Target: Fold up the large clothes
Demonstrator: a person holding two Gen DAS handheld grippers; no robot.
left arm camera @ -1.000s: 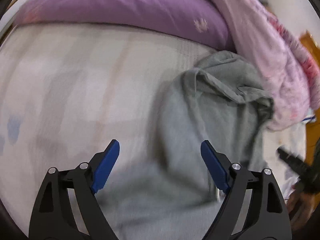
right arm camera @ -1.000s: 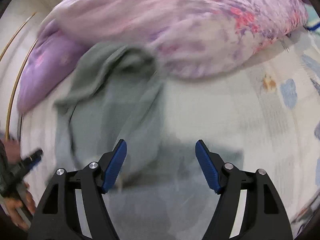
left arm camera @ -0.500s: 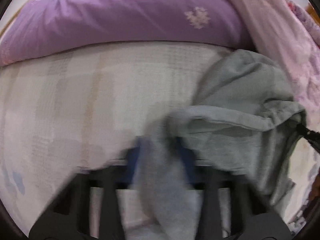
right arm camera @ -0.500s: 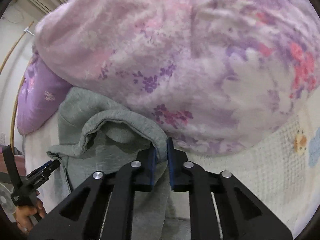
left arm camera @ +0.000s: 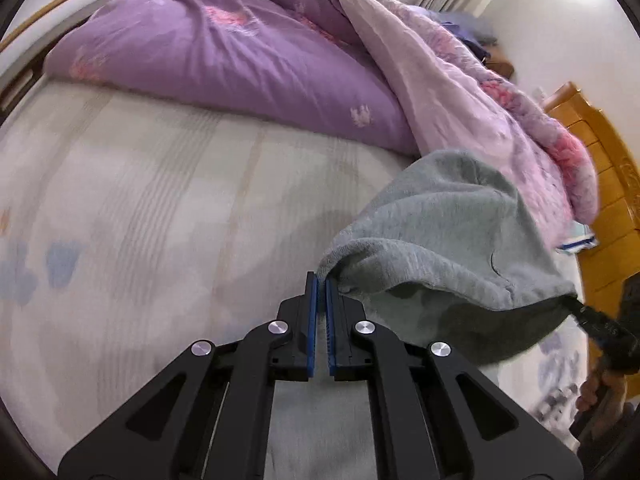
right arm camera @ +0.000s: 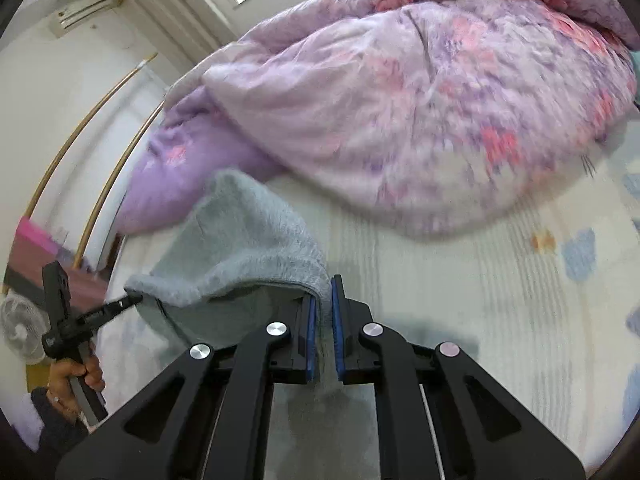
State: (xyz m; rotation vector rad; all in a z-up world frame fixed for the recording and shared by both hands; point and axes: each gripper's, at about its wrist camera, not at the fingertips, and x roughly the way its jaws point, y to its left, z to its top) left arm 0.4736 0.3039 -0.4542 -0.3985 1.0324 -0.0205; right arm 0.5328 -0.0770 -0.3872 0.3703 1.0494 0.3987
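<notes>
A large grey fleece garment (left arm camera: 448, 240) hangs lifted above the bed, stretched between both grippers. My left gripper (left arm camera: 322, 284) is shut on one edge of it; the garment spreads to the right toward the right gripper (left arm camera: 592, 316). In the right wrist view my right gripper (right arm camera: 323, 292) is shut on the other edge of the garment (right arm camera: 240, 240), which stretches left to the left gripper (right arm camera: 128, 302). More grey cloth hangs below each set of jaws.
The bed sheet (left arm camera: 140, 200) is pale with faint stripes and blue shapes. A purple duvet (left arm camera: 224, 48) and pink floral quilt (right arm camera: 420, 100) are heaped at the back. A wooden cabinet (left arm camera: 600, 184) stands right; a fan (right arm camera: 20, 328) stands left of the bed.
Both grippers went from open over the flat garment to shut on its edge, then lifted it off the bed and drew back from the quilt.
</notes>
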